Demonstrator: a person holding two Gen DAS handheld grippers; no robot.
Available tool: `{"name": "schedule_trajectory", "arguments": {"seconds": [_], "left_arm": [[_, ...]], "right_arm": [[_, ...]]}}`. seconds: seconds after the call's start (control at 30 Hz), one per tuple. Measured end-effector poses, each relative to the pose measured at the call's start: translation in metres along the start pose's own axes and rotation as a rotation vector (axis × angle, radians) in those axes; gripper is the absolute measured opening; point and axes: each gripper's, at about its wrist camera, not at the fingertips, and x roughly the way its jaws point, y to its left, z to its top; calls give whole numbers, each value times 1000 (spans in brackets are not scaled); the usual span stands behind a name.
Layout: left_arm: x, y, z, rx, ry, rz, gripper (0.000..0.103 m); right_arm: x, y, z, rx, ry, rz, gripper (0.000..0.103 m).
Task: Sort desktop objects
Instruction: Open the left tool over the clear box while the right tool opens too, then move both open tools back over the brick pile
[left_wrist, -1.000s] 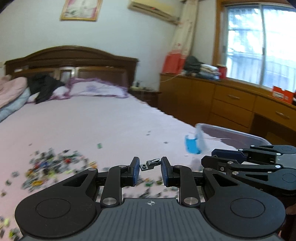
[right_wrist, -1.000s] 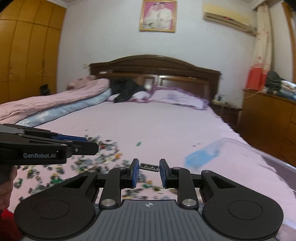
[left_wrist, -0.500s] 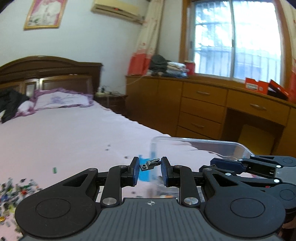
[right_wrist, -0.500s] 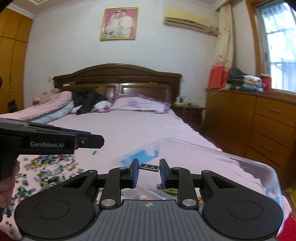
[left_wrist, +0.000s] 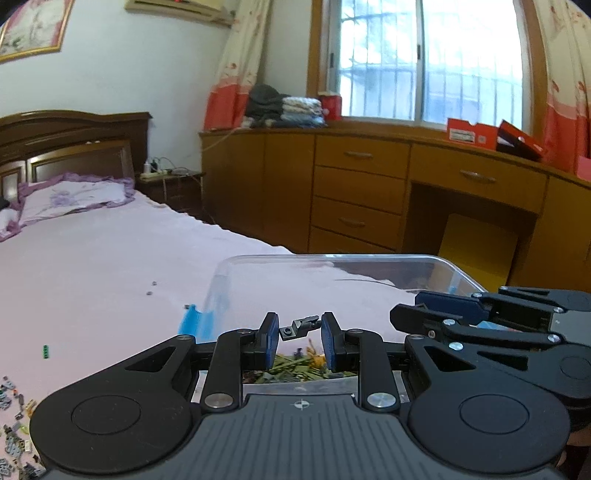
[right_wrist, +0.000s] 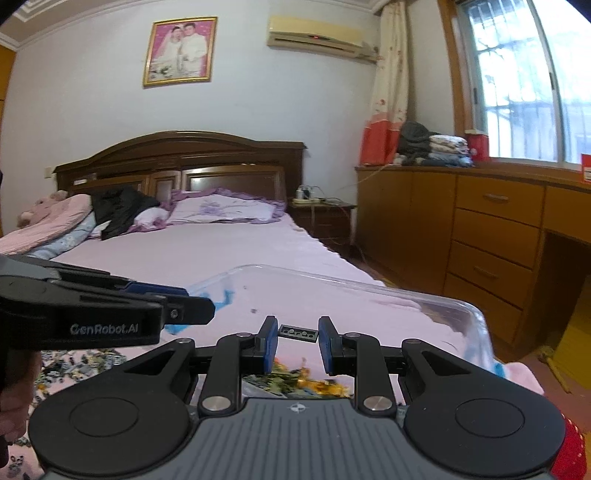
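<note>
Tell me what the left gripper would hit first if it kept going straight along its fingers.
Probably the clear plastic bin: the left gripper, shut on a small grey brick piece, points over the near rim toward the bin's inside and far wall. Depth is uncertain.

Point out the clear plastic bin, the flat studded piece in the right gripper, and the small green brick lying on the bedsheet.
clear plastic bin (left_wrist: 332, 258), left wrist view, far rim.
flat studded piece (right_wrist: 298, 333), right wrist view, studded top face.
small green brick (left_wrist: 45, 351), left wrist view, its middle.
</note>
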Motion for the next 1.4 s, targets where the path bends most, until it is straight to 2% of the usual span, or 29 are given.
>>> {"name": "schedule_trajectory", "arguments": {"seconds": [0.53, 0.67, 0.83, 0.9, 0.97, 1.17, 1.3, 1.4], "left_arm": [[12, -6, -4, 14, 52, -25, 27], [11, -7, -4, 16, 54, -18, 32], [1, -3, -2, 20, 32, 1, 47], [-12, 2, -3, 19, 11, 25, 61], [-28, 10, -5, 15, -9, 56, 66], [-75, 43, -17, -38, -13, 169, 74], [-107, 64, -34, -75, 4, 257, 82], [-132, 80, -54, -108, 40, 338, 84]], "right_arm": [[8, -11, -20, 56, 55, -91, 27], [7, -6, -18, 60, 50, -104, 45], [5, 0, -17, 64, 41, -98, 54], [2, 5, -14, 61, 30, -74, 61], [-1, 12, -13, 51, 15, -39, 68], [-12, 50, -4, -16, -24, 98, 82], [-16, 83, -2, -56, -7, 210, 89], [-20, 112, -5, -85, 24, 309, 91]]}}
